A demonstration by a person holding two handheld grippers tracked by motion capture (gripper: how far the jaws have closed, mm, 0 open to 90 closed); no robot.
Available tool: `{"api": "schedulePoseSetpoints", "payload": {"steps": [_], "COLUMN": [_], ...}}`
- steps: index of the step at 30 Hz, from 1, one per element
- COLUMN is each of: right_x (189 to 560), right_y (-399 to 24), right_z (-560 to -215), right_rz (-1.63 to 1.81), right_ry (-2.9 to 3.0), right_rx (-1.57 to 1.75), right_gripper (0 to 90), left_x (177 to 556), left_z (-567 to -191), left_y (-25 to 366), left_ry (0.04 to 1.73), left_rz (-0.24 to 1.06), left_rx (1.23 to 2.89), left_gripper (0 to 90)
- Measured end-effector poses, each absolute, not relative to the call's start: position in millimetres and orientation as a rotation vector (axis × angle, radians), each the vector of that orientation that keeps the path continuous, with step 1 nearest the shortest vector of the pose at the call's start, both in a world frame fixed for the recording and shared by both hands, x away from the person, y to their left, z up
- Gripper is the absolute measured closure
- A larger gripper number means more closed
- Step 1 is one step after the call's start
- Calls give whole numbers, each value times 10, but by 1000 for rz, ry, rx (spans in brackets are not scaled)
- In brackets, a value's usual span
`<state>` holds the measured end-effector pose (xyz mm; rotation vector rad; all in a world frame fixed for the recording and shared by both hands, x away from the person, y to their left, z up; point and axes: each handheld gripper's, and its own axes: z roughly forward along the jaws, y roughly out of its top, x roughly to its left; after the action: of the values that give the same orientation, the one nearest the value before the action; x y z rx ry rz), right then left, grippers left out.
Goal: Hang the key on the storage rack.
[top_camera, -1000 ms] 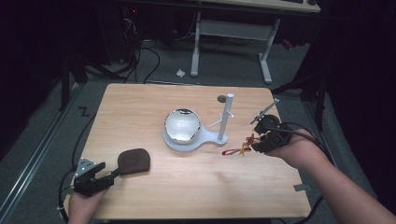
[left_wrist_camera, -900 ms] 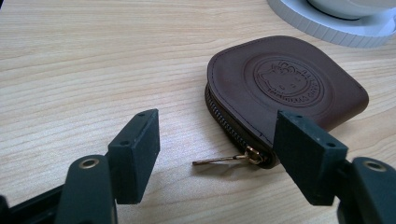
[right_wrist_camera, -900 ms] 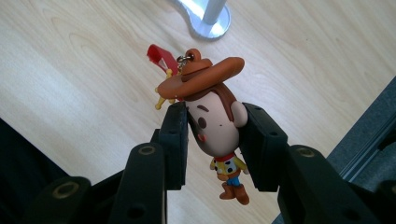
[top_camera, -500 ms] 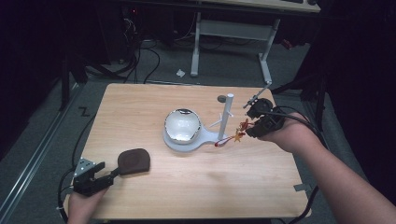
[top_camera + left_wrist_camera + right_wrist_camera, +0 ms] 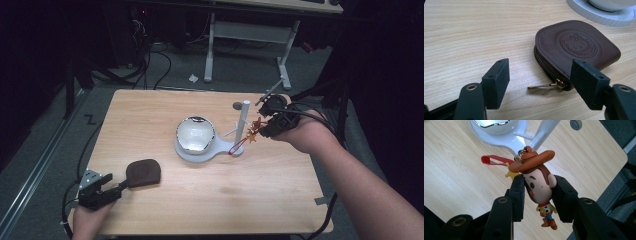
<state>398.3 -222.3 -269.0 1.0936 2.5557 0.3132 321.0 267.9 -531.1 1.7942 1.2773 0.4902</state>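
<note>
Right gripper (image 5: 537,195): we've got it clamped on the head of the cowboy keychain figure (image 5: 539,187), one pad on each side of the face, little body and boots dangling below the pads.
Keychain strap: a red loop (image 5: 495,160) and a yellow star charm (image 5: 512,173) hang off the hat end, toward the white stand (image 5: 200,149).
Where the figure is: up in the air just beside the stand's upright post (image 5: 242,122), on the side away from the shiny bowl (image 5: 195,134).
Left gripper (image 5: 539,80): jaws spread wide, nothing pinched. It sits low over the table (image 5: 165,107), well apart from the stand, near the front corner.
Brown pouch (image 5: 576,47): lies flat between our left gripper and the stand, zipped, with its gold zipper pull (image 5: 546,85) pointing into the gap between the open jaws.
Small grey disc (image 5: 237,105): on the wood just behind the post.
</note>
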Motion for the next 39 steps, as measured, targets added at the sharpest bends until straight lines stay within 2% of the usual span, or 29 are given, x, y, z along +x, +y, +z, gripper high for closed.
{"api": "schedulePoseSetpoints", "payload": {"steps": [18,39], "right_x": [4186,4271], "right_y": [-2181,-2264], "right_z": [-2646,-2981], "right_rz": [316,312], "right_ry": [2510,2525], "right_rx": [1102,1171], "right_gripper": [640,639], "left_x": [3209,3216], "left_z": [-5316,-5320], "left_y": [2698,2700], "left_ry": [1280,1280], "left_rz": [485,482], "left_rx": [1787,1791], "left_gripper": [322,322]}}
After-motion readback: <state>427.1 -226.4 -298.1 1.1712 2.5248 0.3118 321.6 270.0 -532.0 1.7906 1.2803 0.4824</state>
